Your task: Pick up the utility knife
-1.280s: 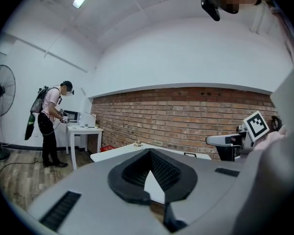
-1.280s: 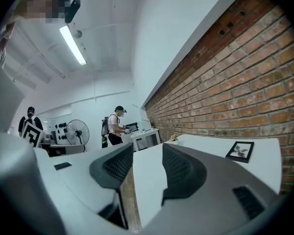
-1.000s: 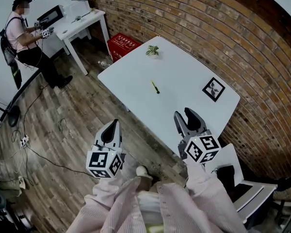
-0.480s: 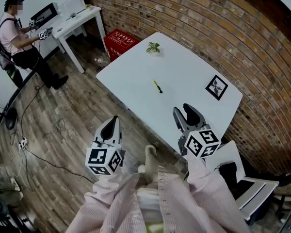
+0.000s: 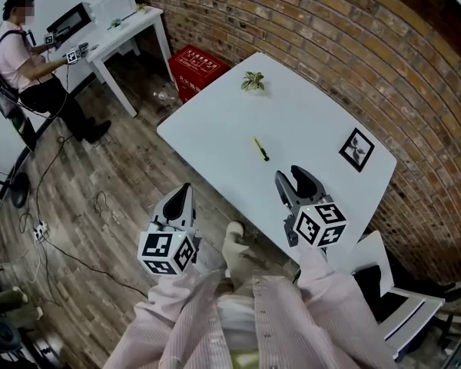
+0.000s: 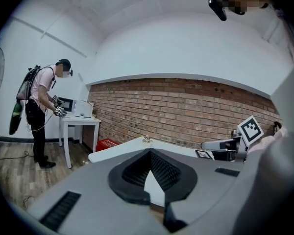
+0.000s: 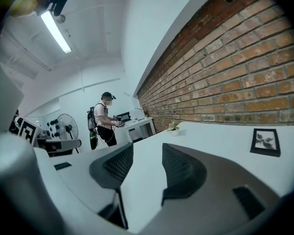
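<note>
The utility knife (image 5: 260, 148), slim and yellow-green with a dark end, lies alone near the middle of the white table (image 5: 215, 133). My left gripper (image 5: 183, 193) hangs over the wood floor, short of the table's near edge, with its jaws meeting at the tips and nothing in them. In the left gripper view the left gripper (image 6: 149, 153) points at the table's corner. My right gripper (image 5: 294, 181) is over the table's near edge, below and right of the knife, jaws apart and empty. The right gripper (image 7: 146, 155) looks along the tabletop; I cannot make out the knife there.
A small potted plant (image 5: 253, 81) stands at the table's far edge and a framed picture (image 5: 358, 149) lies at its right. A red crate (image 5: 199, 69) sits on the floor beyond. A person (image 5: 31, 60) works at another white table (image 5: 127, 33). A white chair (image 5: 384, 283) is at my right.
The table and knife have shifted slightly down and right in the head view as the wearer steps closer. Both grippers keep their poses and jaw states.
</note>
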